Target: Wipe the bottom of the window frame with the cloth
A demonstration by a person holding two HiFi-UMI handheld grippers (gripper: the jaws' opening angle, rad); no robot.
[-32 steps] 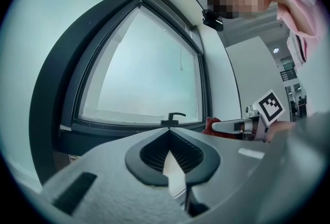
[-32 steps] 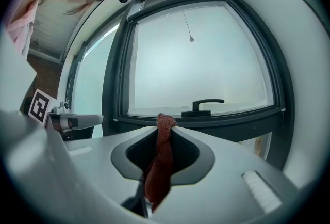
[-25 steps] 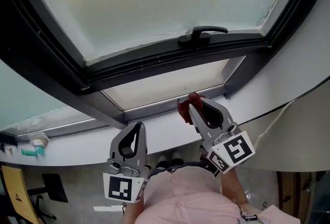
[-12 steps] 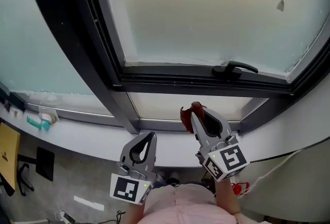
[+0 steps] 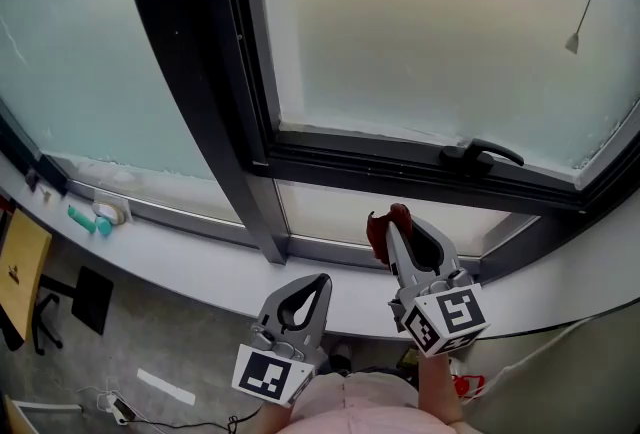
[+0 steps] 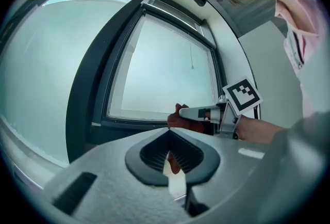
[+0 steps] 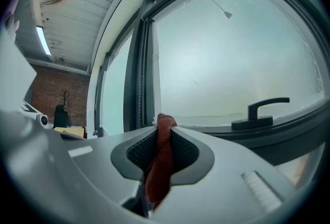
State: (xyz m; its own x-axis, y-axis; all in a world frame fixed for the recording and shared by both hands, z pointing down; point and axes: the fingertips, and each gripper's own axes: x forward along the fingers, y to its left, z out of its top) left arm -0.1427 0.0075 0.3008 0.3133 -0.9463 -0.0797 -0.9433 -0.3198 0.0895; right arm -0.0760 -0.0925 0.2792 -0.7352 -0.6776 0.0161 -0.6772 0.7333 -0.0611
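No legible writing anywhere.
Square black-and-white markers (image 5: 447,315) on the two cubes (image 5: 266,374) bore patterns only, without letters or numbers.

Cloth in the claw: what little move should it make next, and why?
Probably ease the right claw forward and down until the cloth presses on the bottom frame. The claw is shut on the cloth, whose tip pokes out in front. It seems to hang just above that rail, though I cannot tell if it touches.
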